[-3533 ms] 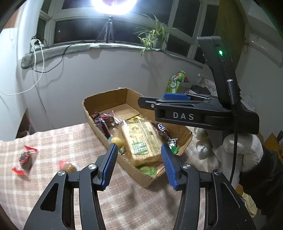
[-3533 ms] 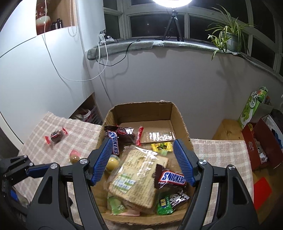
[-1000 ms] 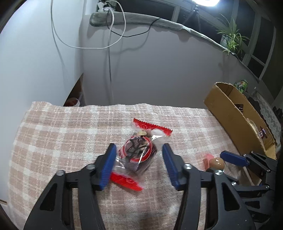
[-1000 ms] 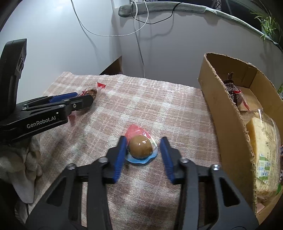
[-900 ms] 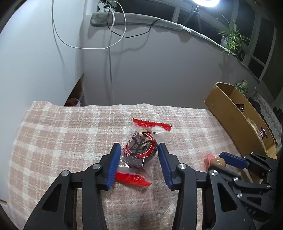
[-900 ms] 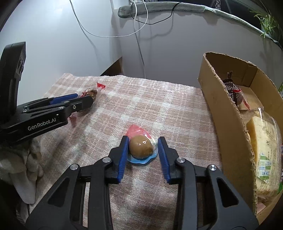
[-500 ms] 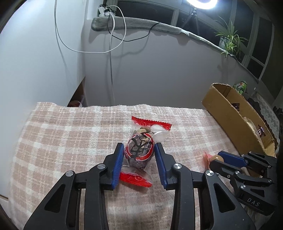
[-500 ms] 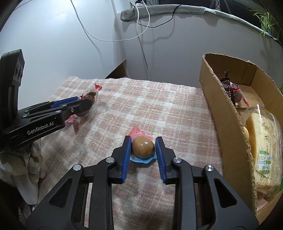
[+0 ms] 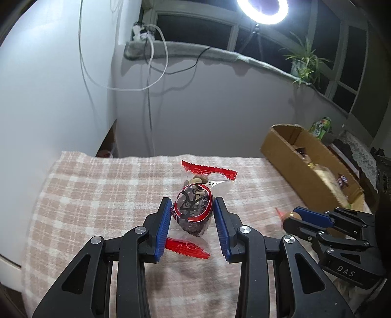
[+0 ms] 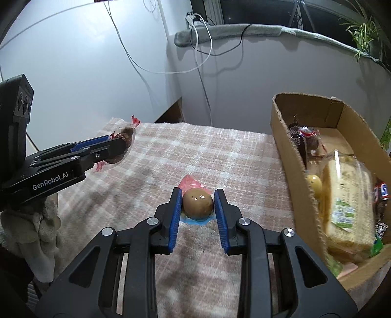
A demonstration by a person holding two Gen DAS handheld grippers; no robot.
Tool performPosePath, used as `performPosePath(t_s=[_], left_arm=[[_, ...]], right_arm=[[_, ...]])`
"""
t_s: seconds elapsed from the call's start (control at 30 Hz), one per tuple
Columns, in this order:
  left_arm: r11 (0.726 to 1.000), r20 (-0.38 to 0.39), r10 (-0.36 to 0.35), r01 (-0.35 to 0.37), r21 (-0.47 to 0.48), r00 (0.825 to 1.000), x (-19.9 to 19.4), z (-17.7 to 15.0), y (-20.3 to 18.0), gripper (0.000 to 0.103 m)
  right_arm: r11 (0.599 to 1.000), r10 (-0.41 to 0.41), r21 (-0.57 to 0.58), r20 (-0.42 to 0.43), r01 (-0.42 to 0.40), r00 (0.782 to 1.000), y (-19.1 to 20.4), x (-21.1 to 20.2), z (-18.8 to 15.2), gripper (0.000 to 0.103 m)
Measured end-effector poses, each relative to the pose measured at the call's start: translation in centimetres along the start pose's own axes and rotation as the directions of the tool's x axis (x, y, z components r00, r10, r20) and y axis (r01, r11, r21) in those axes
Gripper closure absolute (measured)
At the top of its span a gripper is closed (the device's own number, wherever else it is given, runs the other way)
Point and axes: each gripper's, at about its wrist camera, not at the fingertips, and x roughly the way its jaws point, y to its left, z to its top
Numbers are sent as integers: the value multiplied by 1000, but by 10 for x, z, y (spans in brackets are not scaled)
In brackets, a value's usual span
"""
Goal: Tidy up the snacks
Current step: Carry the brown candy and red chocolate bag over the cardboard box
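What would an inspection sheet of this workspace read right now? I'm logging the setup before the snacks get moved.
Surface: checked pink cloth covers the table.
Job's things: red-ended wrapped snack; brown egg-shaped snack on its pink and blue wrapper; cardboard box already holding other snacks.
Clutter: nothing seen on the cloth.
Grippers: left gripper shut on the wrapped snack, raised off the cloth in the right wrist view; right gripper shut on the egg-shaped snack.
Cables: white cable hangs down the wall.
Surroundings: ring light, potted plant, dark windows.
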Motion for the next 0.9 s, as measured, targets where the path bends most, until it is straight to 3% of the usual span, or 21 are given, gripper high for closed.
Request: performPosePath(t_s=[0.43,0.9], left_arm=[[994,71,-79,73,84,994,-38,9,-53,69],[976,94,-147,129,176,985,-47,22,-119,69]], right_arm=[[1000,-4,17,86,2,996,-17,-59,3,75],[993,-95,83,156,83,983,-88,-118,2,75]])
